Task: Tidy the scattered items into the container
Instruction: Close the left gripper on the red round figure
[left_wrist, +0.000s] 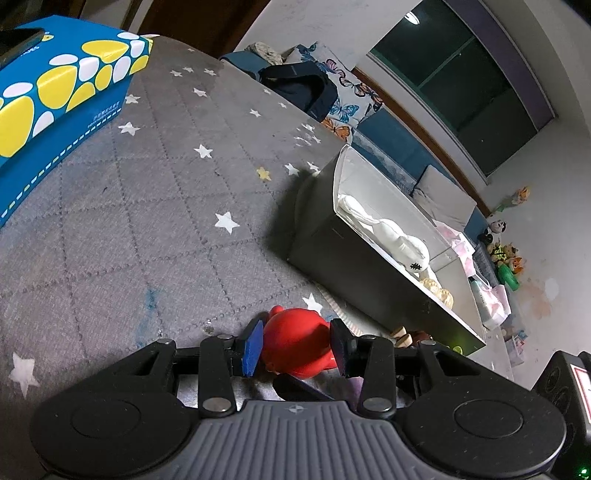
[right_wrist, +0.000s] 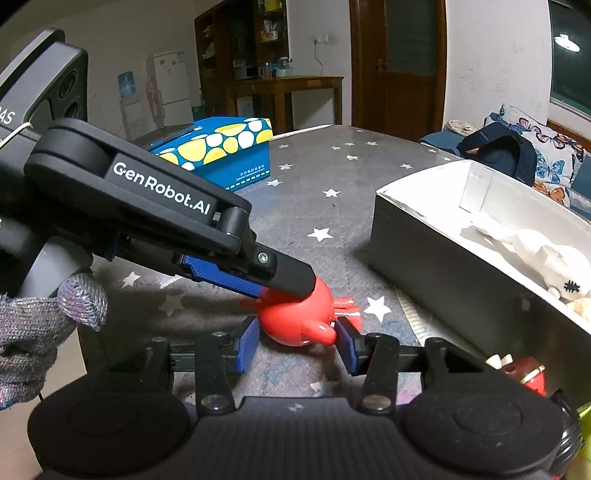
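A red rounded toy (left_wrist: 295, 345) (right_wrist: 295, 319) with small legs lies on the grey star-patterned mat. My left gripper (left_wrist: 297, 349) has its blue pads on both sides of the toy, closed on its body. In the right wrist view the left gripper's fingers (right_wrist: 288, 277) press on the toy from above left. My right gripper (right_wrist: 295, 341) is open, its pads either side of the toy without clear contact. The grey open box (left_wrist: 369, 266) (right_wrist: 443, 258) stands to the right and holds white and cream toys (left_wrist: 399, 236).
A blue and yellow tissue box (left_wrist: 55, 96) (right_wrist: 221, 147) stands at the far left of the mat. Small toys (right_wrist: 524, 373) lie by the box's near corner. A sofa with a dark backpack (left_wrist: 299, 88) is behind the mat.
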